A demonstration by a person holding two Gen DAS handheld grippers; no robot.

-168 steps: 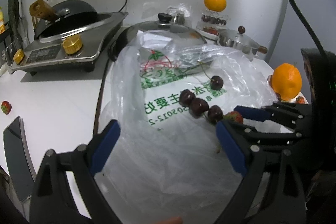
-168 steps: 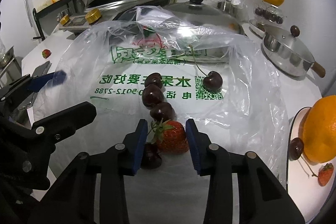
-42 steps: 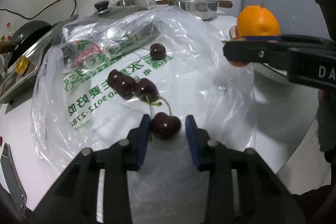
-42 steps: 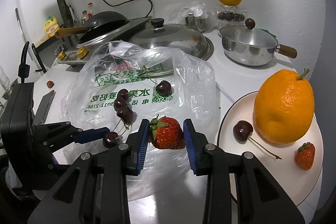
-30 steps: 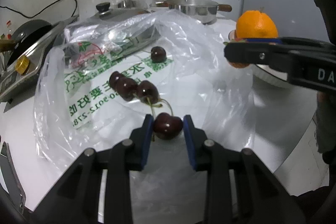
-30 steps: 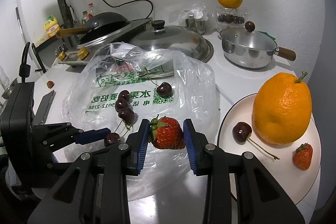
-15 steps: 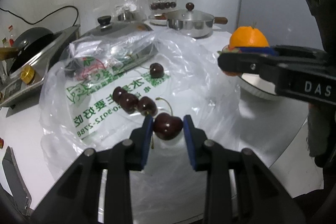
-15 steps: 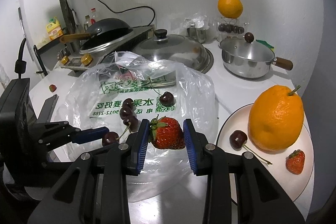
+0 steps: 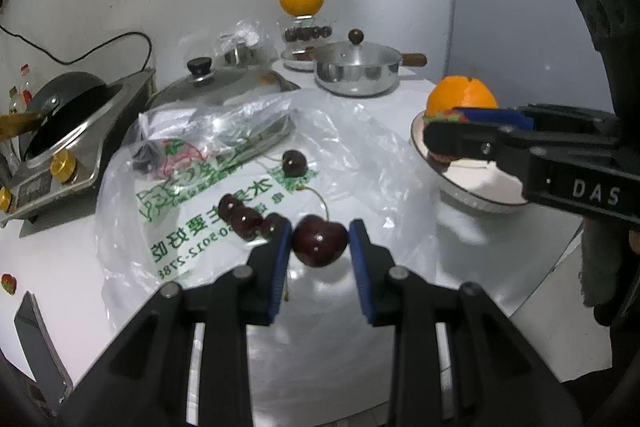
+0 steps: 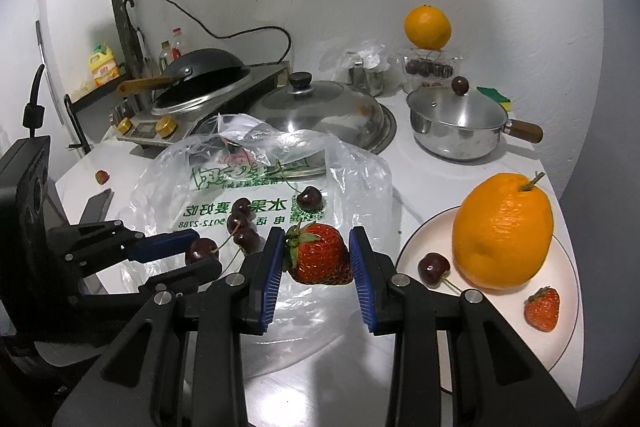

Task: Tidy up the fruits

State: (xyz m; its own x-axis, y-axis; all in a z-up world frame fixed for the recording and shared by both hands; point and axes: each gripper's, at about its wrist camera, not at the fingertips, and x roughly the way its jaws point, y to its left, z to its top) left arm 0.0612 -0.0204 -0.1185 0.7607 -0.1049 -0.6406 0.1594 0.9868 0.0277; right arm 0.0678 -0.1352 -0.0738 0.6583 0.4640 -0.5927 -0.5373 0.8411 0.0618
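Your left tool (image 9: 320,241) pinches a cherry (image 9: 320,242); your right tool (image 10: 316,259) clamps a strawberry (image 10: 318,255); both are clear of the bag (image 10: 360,179), presumably bound for the plate (image 10: 568,323).

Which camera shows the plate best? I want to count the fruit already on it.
The right wrist view: the whole plate shows, holding an orange, a cherry and a small strawberry. In the left wrist view the right gripper hides most of it; only the orange's top shows.
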